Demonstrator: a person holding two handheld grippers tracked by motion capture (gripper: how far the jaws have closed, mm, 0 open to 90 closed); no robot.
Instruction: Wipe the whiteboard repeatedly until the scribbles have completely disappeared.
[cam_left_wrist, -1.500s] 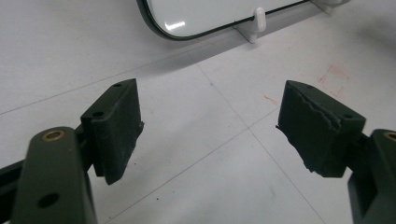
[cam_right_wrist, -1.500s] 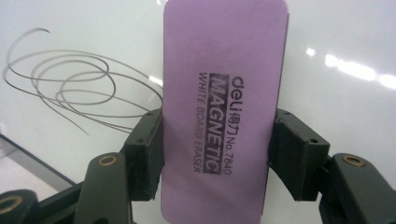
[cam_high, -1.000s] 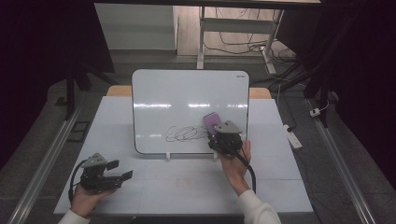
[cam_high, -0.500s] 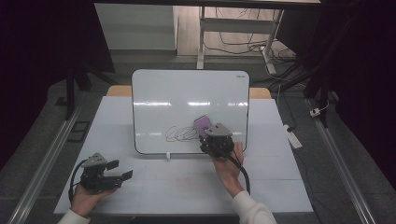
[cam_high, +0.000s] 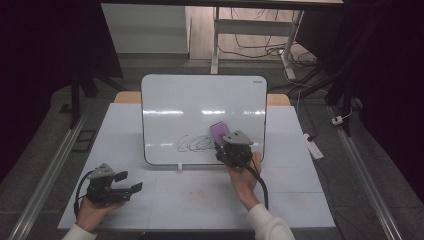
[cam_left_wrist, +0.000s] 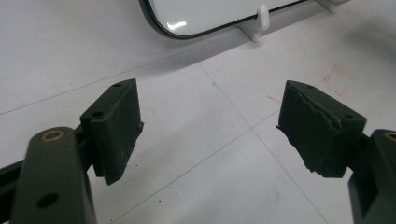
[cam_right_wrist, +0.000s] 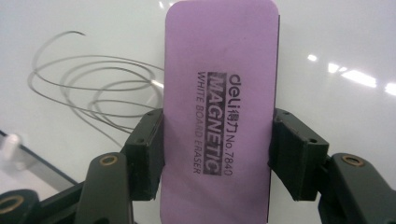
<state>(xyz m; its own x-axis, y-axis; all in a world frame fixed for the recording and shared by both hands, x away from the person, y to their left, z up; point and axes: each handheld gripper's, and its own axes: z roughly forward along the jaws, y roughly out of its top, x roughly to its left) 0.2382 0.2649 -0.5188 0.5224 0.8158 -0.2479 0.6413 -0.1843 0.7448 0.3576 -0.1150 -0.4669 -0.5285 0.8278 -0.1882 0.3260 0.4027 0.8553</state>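
Eraser (cam_right_wrist: 217, 112), the purple one, is clamped between the right gripper's (cam_high: 231, 146) pads and sits flat on the whiteboard (cam_high: 200, 100), near its lower right part, just right of a looping scribble (cam_high: 194, 143). Left gripper (cam_high: 129, 182) rests low at the near left of the table (cam_high: 300, 200), jaws spread wide with nothing between them, well apart from the board.

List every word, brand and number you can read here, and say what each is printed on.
"deli" with two Chinese characters I cannot read, then "No.7840": on the purple eraser.
"MAGNETIC": same eraser, in a dark bar.
"WHITE BOARD ERASER": same eraser.
Small mark on the whiteboard, top right corner: too small to read.
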